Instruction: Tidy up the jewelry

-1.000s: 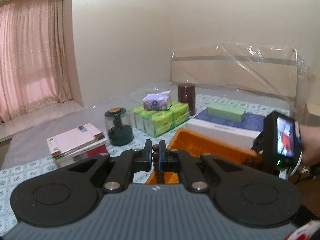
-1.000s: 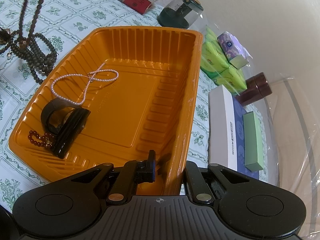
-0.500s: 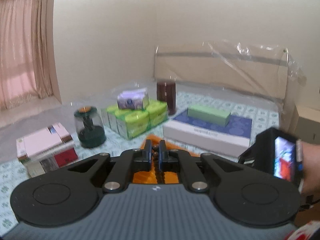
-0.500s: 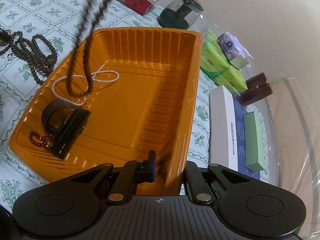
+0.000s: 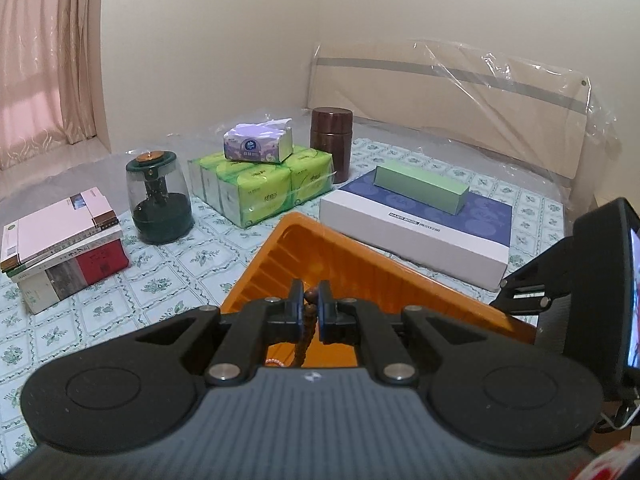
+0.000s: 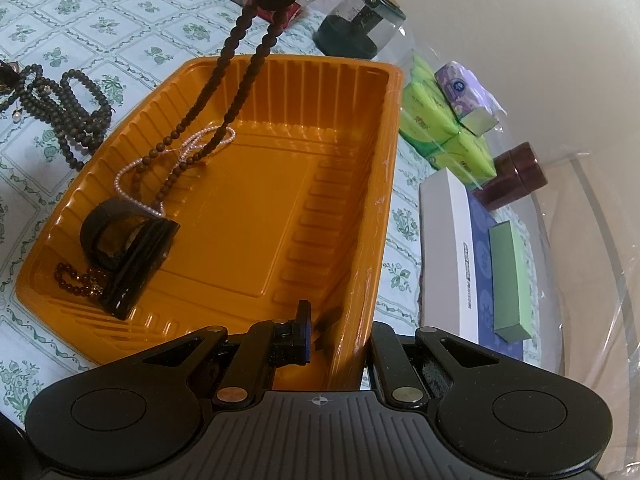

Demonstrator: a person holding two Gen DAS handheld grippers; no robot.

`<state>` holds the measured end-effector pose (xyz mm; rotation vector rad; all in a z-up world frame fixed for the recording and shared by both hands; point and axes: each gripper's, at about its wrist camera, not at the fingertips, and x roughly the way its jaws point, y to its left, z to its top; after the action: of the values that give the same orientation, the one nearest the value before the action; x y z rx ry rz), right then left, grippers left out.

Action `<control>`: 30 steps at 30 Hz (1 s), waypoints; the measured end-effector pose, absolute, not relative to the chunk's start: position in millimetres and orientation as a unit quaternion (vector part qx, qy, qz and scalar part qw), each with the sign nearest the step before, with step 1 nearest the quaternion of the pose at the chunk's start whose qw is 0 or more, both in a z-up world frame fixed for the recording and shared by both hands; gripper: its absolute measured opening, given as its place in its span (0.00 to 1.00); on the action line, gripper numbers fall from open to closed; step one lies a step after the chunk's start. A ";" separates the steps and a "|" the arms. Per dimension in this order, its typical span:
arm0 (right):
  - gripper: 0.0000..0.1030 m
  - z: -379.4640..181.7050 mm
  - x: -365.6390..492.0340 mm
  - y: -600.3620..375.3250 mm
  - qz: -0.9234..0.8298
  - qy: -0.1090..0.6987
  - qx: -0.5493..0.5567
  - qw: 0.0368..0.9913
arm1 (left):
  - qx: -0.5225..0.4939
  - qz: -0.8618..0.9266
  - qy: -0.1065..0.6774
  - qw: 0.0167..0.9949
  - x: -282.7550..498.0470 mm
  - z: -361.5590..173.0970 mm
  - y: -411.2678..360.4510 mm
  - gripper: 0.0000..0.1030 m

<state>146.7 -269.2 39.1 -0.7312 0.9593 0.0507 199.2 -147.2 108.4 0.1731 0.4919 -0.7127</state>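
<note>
Over the orange tray (image 6: 360, 184), the brown bead strand (image 6: 240, 52) now trails inside, pinched by the left gripper (image 5: 311, 312); the right gripper (image 6: 338, 332) clamps the tray's rim.

"HAIER BROS" on white flat box (image 5: 416, 236) side, other labels too blurred to read

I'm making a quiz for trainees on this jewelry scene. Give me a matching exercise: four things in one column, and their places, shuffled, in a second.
Things:
1. brown bead string
2. pearl necklace
3. dark bead necklace
4. green box

Places:
A. lying in the orange tray
B. on the white and blue box
C. hanging from the left tongs
D. on the tablecloth beside the tray

Pairs: 1-C, 2-A, 3-D, 4-B
</note>
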 end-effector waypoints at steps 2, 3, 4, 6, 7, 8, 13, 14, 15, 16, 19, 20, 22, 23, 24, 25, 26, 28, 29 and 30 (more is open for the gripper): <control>0.09 39.1 146.1 -269.0 0.024 0.451 -0.344 0.823 | 0.083 -0.345 0.240 0.904 201.3 109.1 -148.1 0.06; 0.09 39.2 146.1 -268.7 0.024 0.451 -0.345 0.823 | 0.082 -0.344 0.242 0.904 202.5 109.8 -147.8 0.06; 0.09 39.1 145.8 -268.3 0.024 0.451 -0.345 0.823 | 0.081 -0.341 0.243 0.904 203.3 110.6 -147.4 0.09; 0.09 39.6 145.9 -267.7 0.024 0.450 -0.344 0.824 | 0.076 -0.336 0.240 0.908 203.3 112.8 -142.6 0.13; 0.09 39.8 145.7 -267.8 0.024 0.450 -0.344 0.824 | 0.073 -0.335 0.240 0.908 202.6 113.9 -139.5 0.14; 0.09 40.0 145.6 -267.3 0.025 0.450 -0.345 0.823 | 0.071 -0.332 0.240 0.910 202.1 114.4 -135.3 0.14; 0.09 39.9 145.3 -267.7 0.024 0.450 -0.345 0.824 | 0.059 -0.299 0.243 0.921 195.7 110.5 -101.4 0.17; 0.09 39.9 145.3 -267.7 0.024 0.450 -0.344 0.824 | 0.055 -0.289 0.244 0.924 192.9 108.2 -91.0 0.17; 0.09 39.7 145.2 -268.0 0.024 0.450 -0.344 0.824 | 0.051 -0.280 0.245 0.927 190.9 106.8 -82.0 0.17; 0.09 39.5 144.9 -268.1 0.024 0.450 -0.343 0.824 | 0.047 -0.270 0.246 0.930 187.9 104.3 -71.0 0.18; 0.09 39.4 144.7 -268.3 0.024 0.450 -0.343 0.824 | 0.038 -0.234 0.253 0.938 178.1 95.0 -36.4 0.24; 0.09 39.4 144.6 -268.3 0.024 0.449 -0.343 0.824 | 0.034 -0.218 0.256 0.941 173.7 91.2 -23.8 0.26; 0.09 38.6 144.7 -269.3 0.024 0.449 -0.343 0.825 | 0.033 -0.182 0.259 0.948 162.3 82.5 -1.2 0.28; 0.09 38.6 144.5 -269.3 0.024 0.449 -0.343 0.825 | 0.033 -0.166 0.261 0.950 155.8 77.1 9.6 0.28; 0.09 38.3 144.6 -269.6 0.024 0.449 -0.342 0.825 | 0.029 -0.151 0.266 0.952 149.4 71.4 20.1 0.28; 0.09 38.1 144.7 -269.8 0.023 0.450 -0.342 0.825 | 0.025 -0.141 0.270 0.952 143.7 66.1 28.7 0.29; 0.09 38.0 144.8 -269.8 0.022 0.450 -0.341 0.825 | 0.021 -0.130 0.274 0.953 137.0 59.7 38.0 0.29; 0.09 38.1 144.9 -269.4 0.021 0.451 -0.341 0.825 | 0.021 -0.110 0.280 0.953 124.7 48.3 51.2 0.31; 0.09 37.9 144.8 -269.2 0.020 0.451 -0.341 0.825 | 0.023 -0.100 0.284 0.953 119.2 41.3 57.2 0.31; 0.09 37.9 144.5 -268.7 0.020 0.451 -0.341 0.824 | 0.025 -0.092 0.289 0.953 114.1 34.1 62.2 0.31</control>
<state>144.5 -268.7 37.9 -0.7249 0.9592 0.0419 114.1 62.2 34.1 0.0505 0.5865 -0.1860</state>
